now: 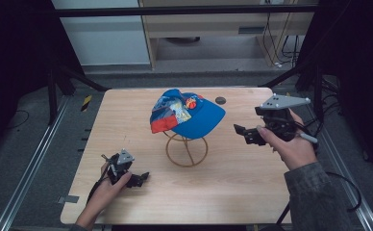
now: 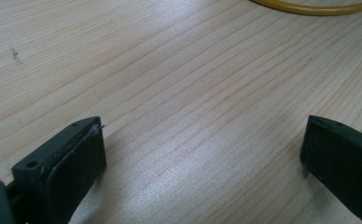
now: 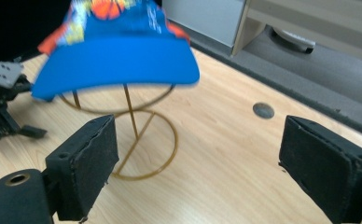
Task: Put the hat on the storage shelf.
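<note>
two tools sit over a pale wooden worktop (image 1: 232, 192), one in each of a person's hands. at the centre, a blue baseball cap (image 1: 187, 113) with a colourful printed crown rests on a round gold wire stand (image 1: 187, 149), brim pointing to the right. the right tool (image 1: 244, 132) is raised beside the brim, aimed at it, jaws spread wide and holding nothing; the right hand (image 1: 290, 144) grips it with the wrist lifted. the left tool (image 1: 141, 179) lies low near the front left, jaws wide apart and empty, well clear of the stand. the likely step is taking the cap: approach the brim level, close on its edge, and lift straight up so the light stand does not tip.
</note>
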`<control>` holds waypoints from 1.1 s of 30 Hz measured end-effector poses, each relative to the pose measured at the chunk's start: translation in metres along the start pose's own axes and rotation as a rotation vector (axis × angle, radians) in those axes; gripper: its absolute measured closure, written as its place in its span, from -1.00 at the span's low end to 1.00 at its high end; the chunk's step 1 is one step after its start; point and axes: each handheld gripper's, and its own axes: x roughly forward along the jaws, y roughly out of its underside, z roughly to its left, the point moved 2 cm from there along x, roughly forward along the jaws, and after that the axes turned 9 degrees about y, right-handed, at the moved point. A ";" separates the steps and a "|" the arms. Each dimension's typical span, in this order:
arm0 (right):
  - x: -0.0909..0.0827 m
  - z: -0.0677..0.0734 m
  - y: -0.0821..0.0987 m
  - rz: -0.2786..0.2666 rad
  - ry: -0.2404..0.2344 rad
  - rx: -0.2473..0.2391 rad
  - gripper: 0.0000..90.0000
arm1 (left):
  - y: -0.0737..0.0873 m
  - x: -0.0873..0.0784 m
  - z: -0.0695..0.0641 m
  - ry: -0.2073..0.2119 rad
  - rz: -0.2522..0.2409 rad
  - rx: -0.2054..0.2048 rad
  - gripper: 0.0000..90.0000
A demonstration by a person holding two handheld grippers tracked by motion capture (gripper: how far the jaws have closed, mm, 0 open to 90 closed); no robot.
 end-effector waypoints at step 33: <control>0.086 0.013 0.158 0.137 -0.002 0.082 -0.76 | 0.000 0.000 0.000 0.002 -0.002 -0.001 -1.00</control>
